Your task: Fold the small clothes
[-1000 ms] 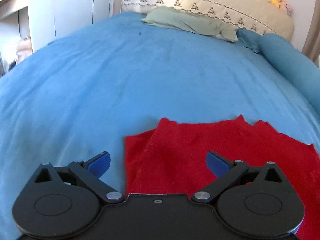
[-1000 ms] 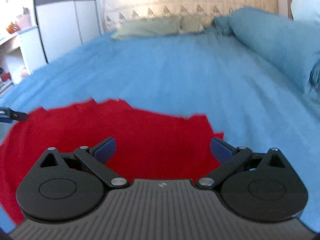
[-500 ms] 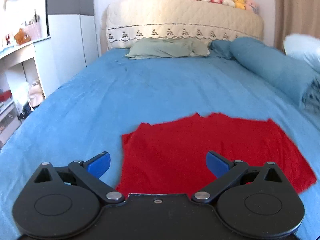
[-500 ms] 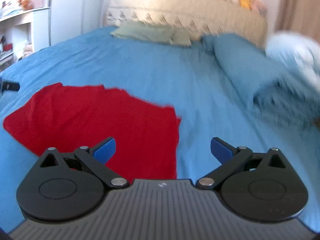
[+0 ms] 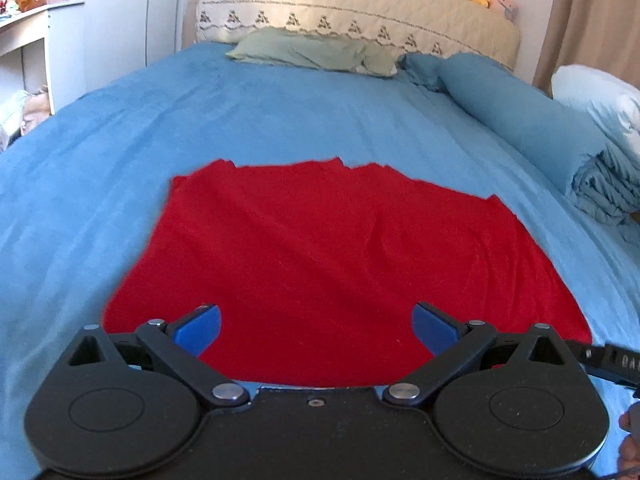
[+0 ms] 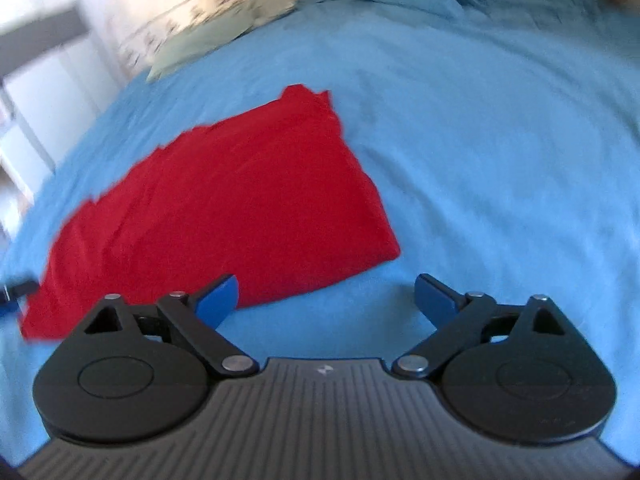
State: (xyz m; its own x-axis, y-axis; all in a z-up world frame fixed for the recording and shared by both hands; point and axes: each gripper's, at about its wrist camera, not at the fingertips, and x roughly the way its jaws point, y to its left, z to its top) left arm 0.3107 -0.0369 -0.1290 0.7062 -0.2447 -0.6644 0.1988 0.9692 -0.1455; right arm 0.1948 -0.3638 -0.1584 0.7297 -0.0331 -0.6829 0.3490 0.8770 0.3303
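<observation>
Red cloth (image 5: 332,264) lies flat on blue bedding (image 5: 280,120), already doubled into a rough rectangle, far edge ragged with layers not quite aligned. Sits directly ahead of left claw (image 5: 316,326), spanning well beyond both blue pads. Left claw spread wide, holds nothing, hovers just short of near hem. In the right view, cloth (image 6: 224,200) lies ahead and to the left of right claw (image 6: 326,298) — near right corner just ahead of the gap, left pad (image 6: 218,298) overlapping the hem in view, right pad over bare bedding (image 6: 480,140). Right claw also wide open, empty. Contact with fabric cannot be confirmed from either view.

Judged risks:
- Pinching only the top layer at the hem — lower layer stays behind, fold opens up.
- Pinching bedding together with cloth; soft sheet rides up easily under a low approach.
- Uneven grasp: left claw centred on hem, right claw off the corner — lift would skew the cloth, next fold lands crooked.
- Ragged far edge likely to worsen if dragged, not lifted.
- Right view heavily blurred, suggests fast motion; overshoot of the corner plausible.
- Dark tip at far left of right view (image 6: 18,290), seemingly the other claw — collision possible if both close toward the same hem.
</observation>
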